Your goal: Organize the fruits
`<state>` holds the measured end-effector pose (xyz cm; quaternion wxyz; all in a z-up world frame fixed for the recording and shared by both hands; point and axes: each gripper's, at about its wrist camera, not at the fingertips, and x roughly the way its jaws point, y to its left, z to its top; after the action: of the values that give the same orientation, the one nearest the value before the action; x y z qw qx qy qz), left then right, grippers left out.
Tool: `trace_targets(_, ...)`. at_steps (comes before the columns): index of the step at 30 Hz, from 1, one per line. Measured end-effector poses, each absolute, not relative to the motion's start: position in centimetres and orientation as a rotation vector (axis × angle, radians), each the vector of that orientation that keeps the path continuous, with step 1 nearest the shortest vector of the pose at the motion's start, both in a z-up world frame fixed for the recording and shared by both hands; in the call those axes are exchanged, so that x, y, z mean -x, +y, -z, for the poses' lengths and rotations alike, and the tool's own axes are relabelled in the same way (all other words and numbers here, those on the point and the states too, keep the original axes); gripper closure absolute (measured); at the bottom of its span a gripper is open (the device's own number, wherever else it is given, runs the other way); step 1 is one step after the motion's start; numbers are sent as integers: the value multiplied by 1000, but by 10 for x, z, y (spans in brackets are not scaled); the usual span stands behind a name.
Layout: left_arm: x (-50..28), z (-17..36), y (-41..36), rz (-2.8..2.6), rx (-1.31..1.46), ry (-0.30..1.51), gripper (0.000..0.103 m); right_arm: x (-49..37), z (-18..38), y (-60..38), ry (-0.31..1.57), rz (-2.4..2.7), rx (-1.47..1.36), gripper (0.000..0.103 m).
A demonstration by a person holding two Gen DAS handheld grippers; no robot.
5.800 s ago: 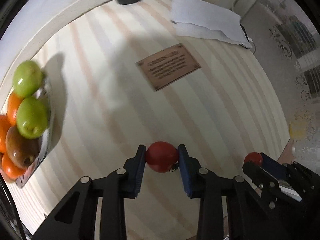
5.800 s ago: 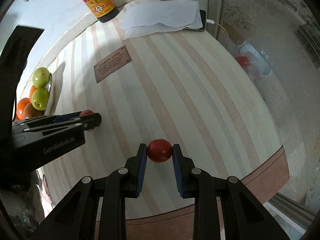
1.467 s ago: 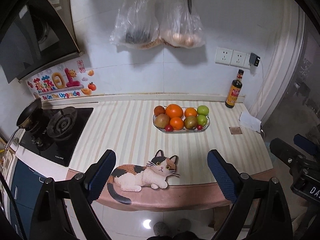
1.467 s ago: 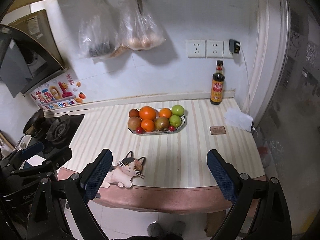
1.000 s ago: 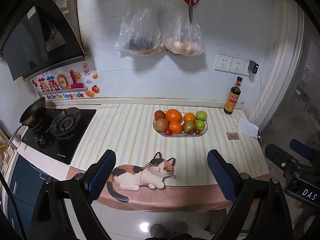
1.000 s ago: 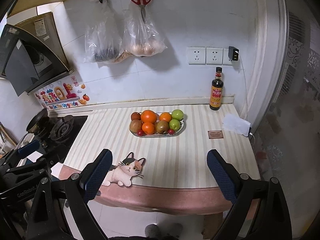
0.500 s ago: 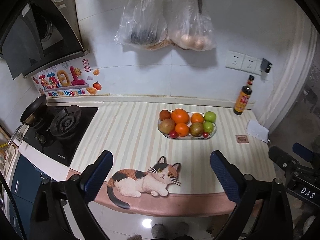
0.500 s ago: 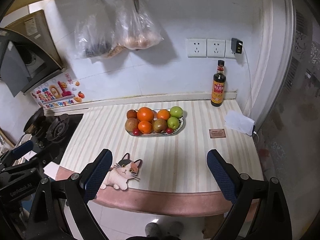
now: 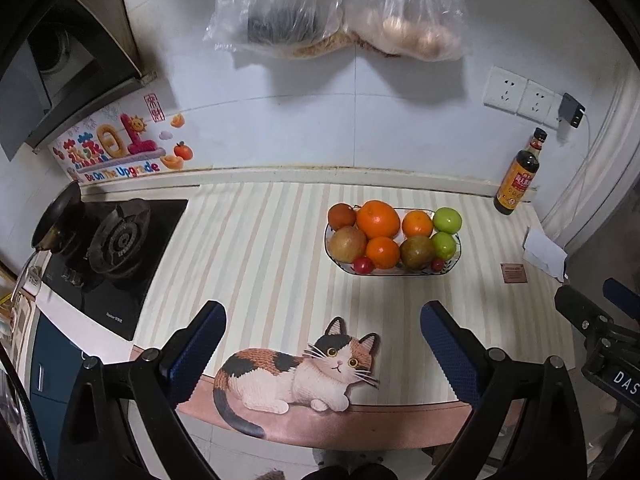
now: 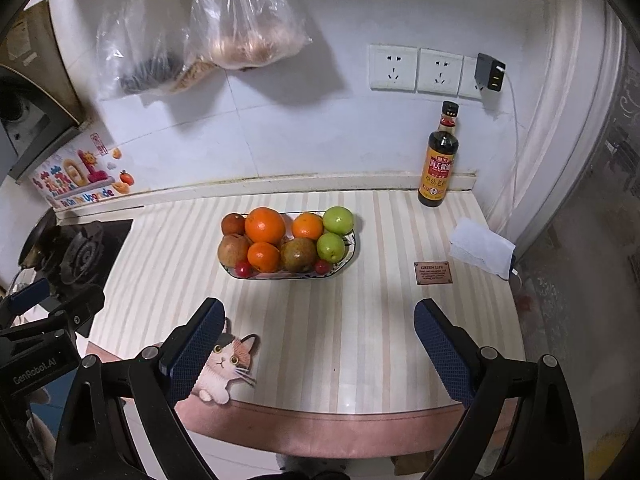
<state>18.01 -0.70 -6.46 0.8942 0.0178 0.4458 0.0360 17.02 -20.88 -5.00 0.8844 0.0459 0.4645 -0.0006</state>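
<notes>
The left gripper (image 9: 322, 320) has its jaws spread wide with nothing between them; they have just been opening a little further. The right gripper (image 10: 318, 318) likewise stands spread and empty. Both hang off the near edge of the striped counter (image 10: 360, 320), well apart from the fruit. At 12 o'clock from each gripper the oval dish (image 10: 352, 250) holds all the fruit: oranges (image 10: 265, 225), green apples (image 10: 338, 220), brown pears (image 10: 298, 255) and two small red tomatoes (image 10: 242, 268) at its near rim. A soy sauce bottle (image 10: 438, 160) stands at 1 o'clock against the wall
</notes>
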Motion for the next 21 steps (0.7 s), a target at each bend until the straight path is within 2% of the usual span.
trace_targets(21, -196, 75, 3, -79, -20, 935, 3, -190, 66, -193, 1020, -17, -81, 5)
